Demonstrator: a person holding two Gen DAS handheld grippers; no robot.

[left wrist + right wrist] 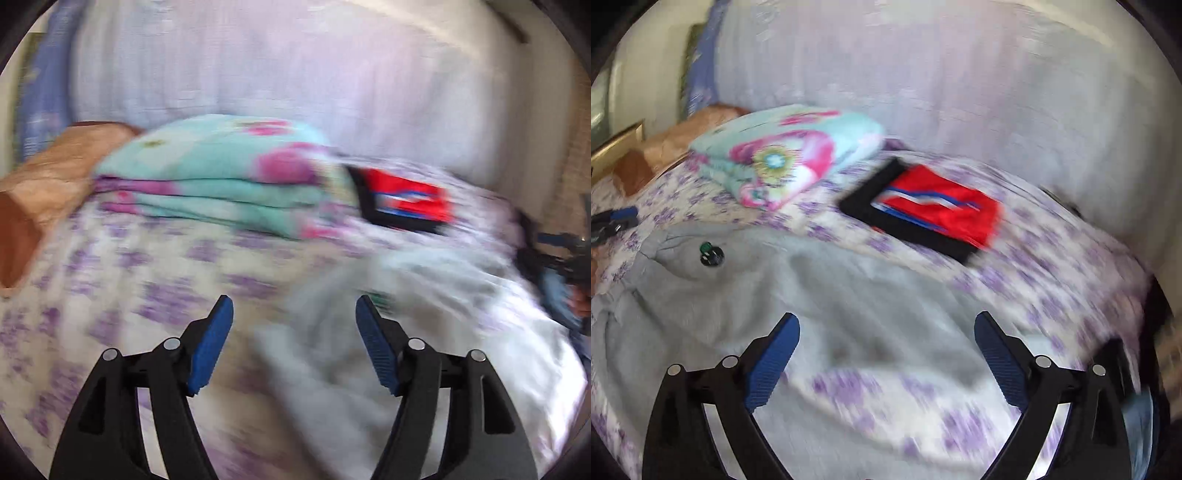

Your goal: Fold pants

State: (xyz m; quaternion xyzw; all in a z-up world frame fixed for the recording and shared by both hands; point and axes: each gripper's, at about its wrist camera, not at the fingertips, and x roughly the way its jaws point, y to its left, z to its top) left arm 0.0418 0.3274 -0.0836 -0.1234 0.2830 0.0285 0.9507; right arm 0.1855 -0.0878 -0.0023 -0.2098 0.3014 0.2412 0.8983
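Note:
Light grey pants lie spread on the bed, with a small dark green badge near their left end. In the left wrist view the same grey pants are blurred and fill the lower right. My left gripper hovers above the pants' left edge, its blue pads apart with nothing between them. My right gripper stands wide open over the pants' near edge, holding nothing. The other gripper shows at the far left edge of the right wrist view.
A bedsheet with purple flowers covers the bed. A folded turquoise and pink blanket lies at the back left, a folded red and black garment to its right. A brown pillow sits at the far left; a pale curtain hangs behind.

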